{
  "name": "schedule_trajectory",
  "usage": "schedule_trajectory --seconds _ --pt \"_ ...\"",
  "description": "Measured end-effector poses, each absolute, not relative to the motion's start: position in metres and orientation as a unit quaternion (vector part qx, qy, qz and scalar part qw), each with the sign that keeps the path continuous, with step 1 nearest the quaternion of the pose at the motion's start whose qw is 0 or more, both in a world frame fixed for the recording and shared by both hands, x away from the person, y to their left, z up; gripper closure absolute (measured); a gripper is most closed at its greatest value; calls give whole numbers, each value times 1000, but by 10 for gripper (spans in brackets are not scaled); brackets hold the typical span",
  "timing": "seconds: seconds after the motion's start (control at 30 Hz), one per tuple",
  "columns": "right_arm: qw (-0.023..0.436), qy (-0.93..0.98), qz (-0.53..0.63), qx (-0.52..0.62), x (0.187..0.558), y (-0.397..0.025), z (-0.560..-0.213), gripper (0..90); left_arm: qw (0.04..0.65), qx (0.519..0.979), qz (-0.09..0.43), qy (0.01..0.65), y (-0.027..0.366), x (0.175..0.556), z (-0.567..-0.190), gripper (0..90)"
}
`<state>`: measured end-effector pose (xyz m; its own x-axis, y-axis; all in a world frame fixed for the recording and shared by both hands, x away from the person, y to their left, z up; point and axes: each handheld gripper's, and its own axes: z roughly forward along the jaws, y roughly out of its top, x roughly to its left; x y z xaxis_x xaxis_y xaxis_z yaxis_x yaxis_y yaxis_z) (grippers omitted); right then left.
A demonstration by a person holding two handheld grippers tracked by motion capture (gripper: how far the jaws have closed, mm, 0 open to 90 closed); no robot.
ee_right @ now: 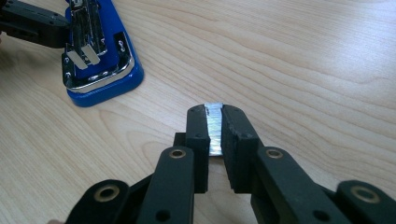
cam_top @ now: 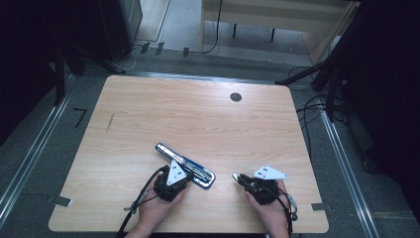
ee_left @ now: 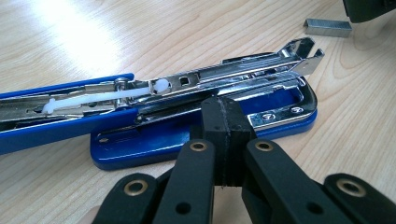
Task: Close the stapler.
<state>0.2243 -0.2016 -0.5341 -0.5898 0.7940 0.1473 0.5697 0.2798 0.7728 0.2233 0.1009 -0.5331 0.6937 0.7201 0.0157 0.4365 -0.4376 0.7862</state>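
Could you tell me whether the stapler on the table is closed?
No, the stapler lies open, its blue top swung back and the metal staple channel exposed.

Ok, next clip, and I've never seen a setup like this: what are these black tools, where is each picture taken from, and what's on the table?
There is no robot here. A person holds a hand-operated two-jaw gripper in each hand. The high view looks down on a wooden table from above the person's side: left gripper, right gripper. The other two pictures come from small cameras riding on the grippers, looking along their black jaws.

On the table lies a blue stapler, opened up so its metal staple channel is exposed. The left gripper has its jaws closed, tips at the stapler's base; whether they press on it, I cannot tell. The right gripper is shut on a strip of staples, a silvery bar between its pads, held apart from the stapler. It looks like a refill in progress.
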Motion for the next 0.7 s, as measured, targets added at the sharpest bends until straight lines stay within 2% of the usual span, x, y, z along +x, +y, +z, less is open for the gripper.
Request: schedule_trajectory --seconds 0.33,0.7 --pt "138 787 412 438 222 -202 -534 750 400 829 173 351 102 224 -533 900" --pt "143 789 407 437 221 -197 -538 727 399 829 177 350 102 223 -533 900"
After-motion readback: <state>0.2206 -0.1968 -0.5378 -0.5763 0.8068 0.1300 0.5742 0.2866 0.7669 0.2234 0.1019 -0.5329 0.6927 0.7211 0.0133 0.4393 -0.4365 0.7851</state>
